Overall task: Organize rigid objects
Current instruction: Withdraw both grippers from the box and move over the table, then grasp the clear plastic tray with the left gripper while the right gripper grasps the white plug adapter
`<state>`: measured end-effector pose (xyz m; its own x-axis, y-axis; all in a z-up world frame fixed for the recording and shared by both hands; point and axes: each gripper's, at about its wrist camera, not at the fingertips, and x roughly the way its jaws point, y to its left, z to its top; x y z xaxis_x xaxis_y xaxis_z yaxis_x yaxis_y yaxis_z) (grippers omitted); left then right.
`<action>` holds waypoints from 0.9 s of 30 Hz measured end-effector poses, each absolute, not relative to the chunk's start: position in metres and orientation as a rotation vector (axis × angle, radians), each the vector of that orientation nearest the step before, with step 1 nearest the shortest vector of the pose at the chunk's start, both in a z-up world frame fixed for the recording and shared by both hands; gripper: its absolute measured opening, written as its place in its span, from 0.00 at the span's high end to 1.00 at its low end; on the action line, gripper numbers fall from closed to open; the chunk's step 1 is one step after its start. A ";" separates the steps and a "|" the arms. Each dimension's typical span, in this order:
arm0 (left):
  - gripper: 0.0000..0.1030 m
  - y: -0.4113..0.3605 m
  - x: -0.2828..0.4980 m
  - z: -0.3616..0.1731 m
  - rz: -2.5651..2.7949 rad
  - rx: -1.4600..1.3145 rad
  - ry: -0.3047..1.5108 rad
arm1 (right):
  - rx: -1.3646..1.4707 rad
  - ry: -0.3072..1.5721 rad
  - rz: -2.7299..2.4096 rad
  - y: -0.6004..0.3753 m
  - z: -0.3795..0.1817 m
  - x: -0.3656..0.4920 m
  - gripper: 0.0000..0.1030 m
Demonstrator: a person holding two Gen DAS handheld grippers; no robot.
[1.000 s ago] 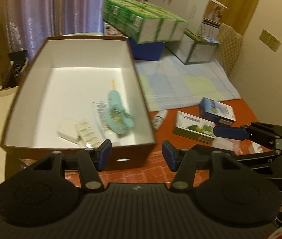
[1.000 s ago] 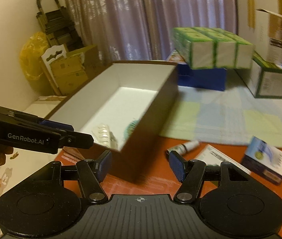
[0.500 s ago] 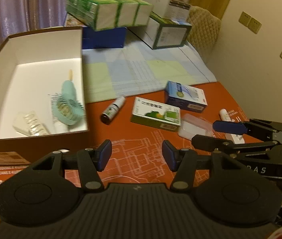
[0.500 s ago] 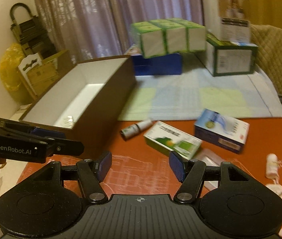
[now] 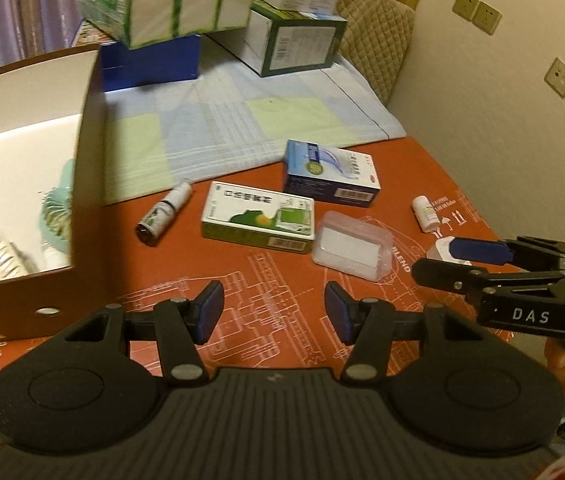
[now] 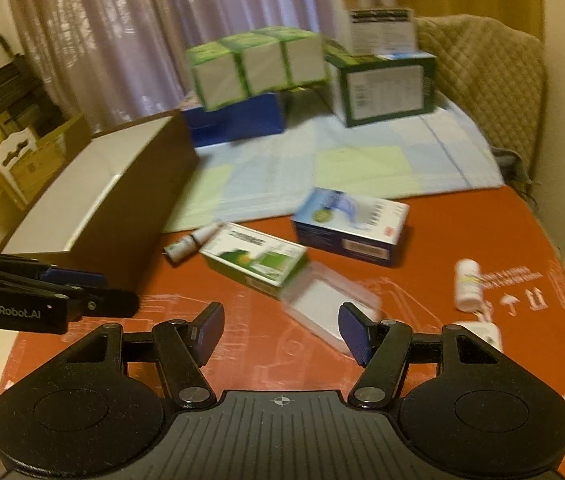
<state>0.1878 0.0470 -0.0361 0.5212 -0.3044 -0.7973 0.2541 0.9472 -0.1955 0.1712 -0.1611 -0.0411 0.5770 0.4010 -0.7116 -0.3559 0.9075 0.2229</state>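
A brown box with a white inside (image 5: 82,160) (image 6: 122,200) stands at the left and holds a teal hand fan (image 5: 58,208) and small packs. On the orange mat lie a small dropper bottle (image 5: 164,214) (image 6: 192,242), a green-white carton (image 5: 258,216) (image 6: 256,260), a blue-white carton (image 5: 330,174) (image 6: 350,224), a clear plastic case (image 5: 352,246) (image 6: 322,304) and a white bottle (image 5: 426,214) (image 6: 468,286). My left gripper (image 5: 274,312) is open and empty above the mat. My right gripper (image 6: 280,328) is open and empty just before the clear case.
Stacked green-white cartons (image 5: 170,0) on a blue box (image 5: 150,60), and a green-edged box (image 5: 298,40), stand at the back on a checked cloth (image 5: 242,128). A padded chair (image 6: 478,76) is at the back right. The wall is close on the right.
Both grippers have swung right, away from the brown box and toward the loose items on the orange mat. Both stay open and empty.
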 end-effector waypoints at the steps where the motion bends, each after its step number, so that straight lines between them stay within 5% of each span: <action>1: 0.50 0.044 0.189 -0.037 -0.341 -0.054 0.966 | 0.062 0.850 0.431 -0.167 -0.042 0.171 0.41; 27: 0.49 -0.030 0.227 -0.085 -0.482 0.009 0.966 | 0.080 0.916 0.171 -0.259 -0.092 0.190 0.41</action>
<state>0.2268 -0.0300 -0.0851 0.4716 -0.3903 -0.7907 0.3977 0.8945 -0.2043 0.1898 -0.2590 -0.0925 0.5967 0.1809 -0.7818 -0.1127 0.9835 0.1415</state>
